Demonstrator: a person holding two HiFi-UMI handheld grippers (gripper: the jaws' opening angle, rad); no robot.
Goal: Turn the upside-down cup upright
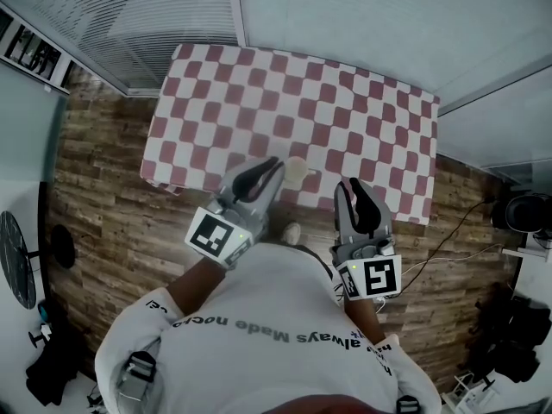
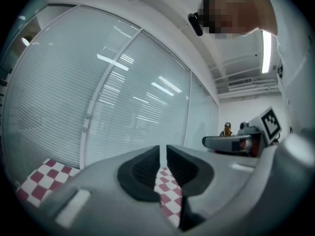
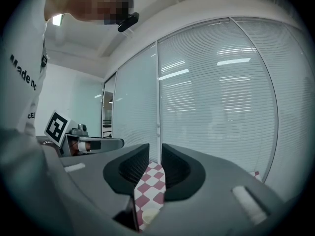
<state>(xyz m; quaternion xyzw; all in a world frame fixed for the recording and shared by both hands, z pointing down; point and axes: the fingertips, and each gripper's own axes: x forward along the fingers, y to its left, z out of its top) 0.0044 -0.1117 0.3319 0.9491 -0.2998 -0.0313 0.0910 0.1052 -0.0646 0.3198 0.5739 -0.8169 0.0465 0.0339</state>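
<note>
A pale cream cup [image 1: 297,173] stands near the front edge of the table [image 1: 362,110], which has a red-and-white checked cloth. From above I cannot tell which way up the cup is. My left gripper [image 1: 274,164] hovers just left of the cup, its jaws shut and empty. My right gripper [image 1: 352,185] is over the table's front edge to the cup's right, also shut on nothing. In the right gripper view the cup [image 3: 149,215] shows low under the closed jaws of the right gripper [image 3: 155,154]. In the left gripper view the left gripper [image 2: 162,154] shows only cloth below its jaws.
Glass walls with blinds [image 1: 172,15] close in the table's far side and right. Wood-plank floor [image 1: 103,222] lies around it. Cables [image 1: 448,248] and dark gear [image 1: 522,214] sit on the right, and a black round stand [image 1: 17,257] on the left.
</note>
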